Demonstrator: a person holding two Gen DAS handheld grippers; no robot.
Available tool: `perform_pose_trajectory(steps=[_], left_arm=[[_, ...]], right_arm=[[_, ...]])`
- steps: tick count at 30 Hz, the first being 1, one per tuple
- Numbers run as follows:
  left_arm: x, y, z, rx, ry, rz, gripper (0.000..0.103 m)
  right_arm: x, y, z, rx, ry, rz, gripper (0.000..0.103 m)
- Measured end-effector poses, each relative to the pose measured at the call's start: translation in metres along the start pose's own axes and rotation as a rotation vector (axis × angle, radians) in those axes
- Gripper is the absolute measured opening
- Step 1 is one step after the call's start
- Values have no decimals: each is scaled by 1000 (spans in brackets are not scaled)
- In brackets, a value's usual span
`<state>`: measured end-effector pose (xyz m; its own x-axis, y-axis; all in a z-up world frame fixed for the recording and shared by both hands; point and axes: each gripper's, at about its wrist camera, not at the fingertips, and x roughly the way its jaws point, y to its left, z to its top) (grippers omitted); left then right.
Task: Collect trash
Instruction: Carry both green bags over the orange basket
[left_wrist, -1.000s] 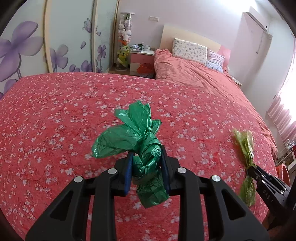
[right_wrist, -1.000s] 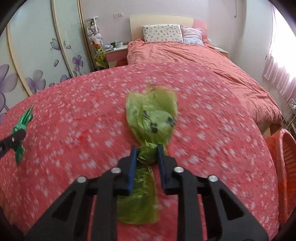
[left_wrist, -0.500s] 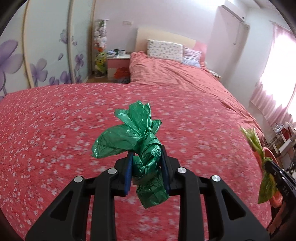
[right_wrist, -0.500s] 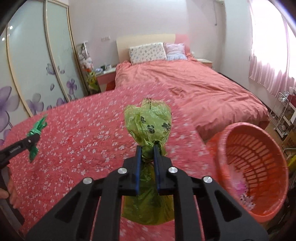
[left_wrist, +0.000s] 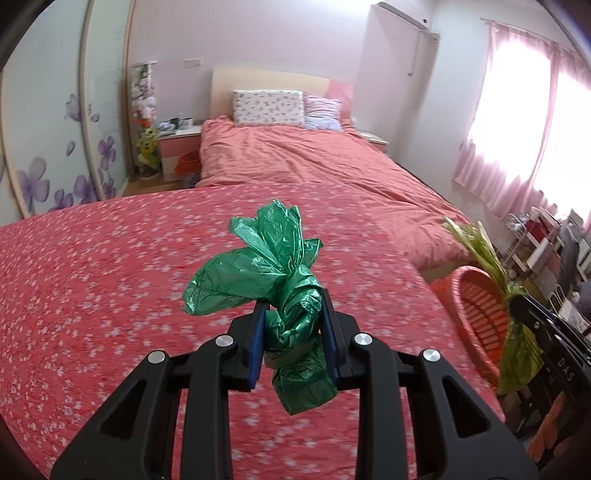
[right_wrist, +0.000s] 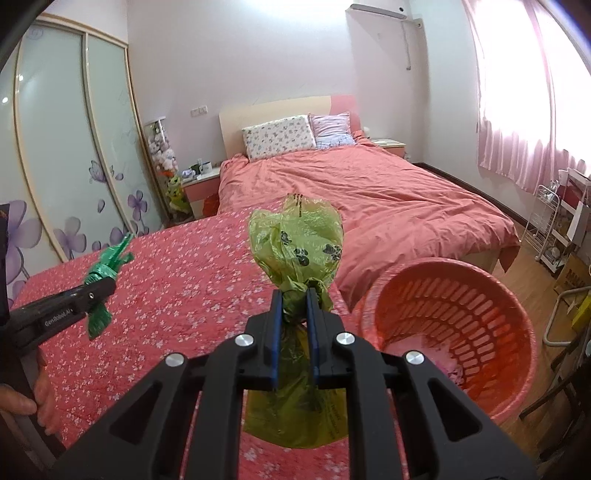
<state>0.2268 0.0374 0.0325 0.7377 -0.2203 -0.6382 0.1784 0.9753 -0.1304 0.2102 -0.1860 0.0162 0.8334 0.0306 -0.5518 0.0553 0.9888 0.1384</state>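
Since a second earlier both tools had swung from over the flowered bedspread (right_wrist: 177, 295) toward the orange basket (right_wrist: 509, 317) at four o'clock. The left tool (left_wrist: 293, 332) clenched the dark green bag (left_wrist: 266, 269) and the right tool (right_wrist: 294, 325) the yellow-green bag (right_wrist: 295, 243), both held aloft. Pickup looked finished; dropping them in remained.

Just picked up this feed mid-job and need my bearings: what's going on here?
A person is collecting trash with a hand-held gripper in each hand. The left hand-held gripper is clamped on a knotted dark green bag, held above the red floral bedspread. The right hand-held gripper is shut on the neck of a yellow-green paw-print bag, close beside the orange slatted basket on the floor at the bed's edge. Neither bag is in the basket yet.
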Motion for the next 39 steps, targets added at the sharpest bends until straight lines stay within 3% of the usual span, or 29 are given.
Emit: perform_pose_trajectory(steps=[24,39], left_arm=[[1,-103,-14,106,4,-182,27],[23,-174,-21,150,27,-336,28]], right_arm=[[-43,-78,-10,93,-95,-105,14],[-51,-140,-20,170,-145,-182,14]])
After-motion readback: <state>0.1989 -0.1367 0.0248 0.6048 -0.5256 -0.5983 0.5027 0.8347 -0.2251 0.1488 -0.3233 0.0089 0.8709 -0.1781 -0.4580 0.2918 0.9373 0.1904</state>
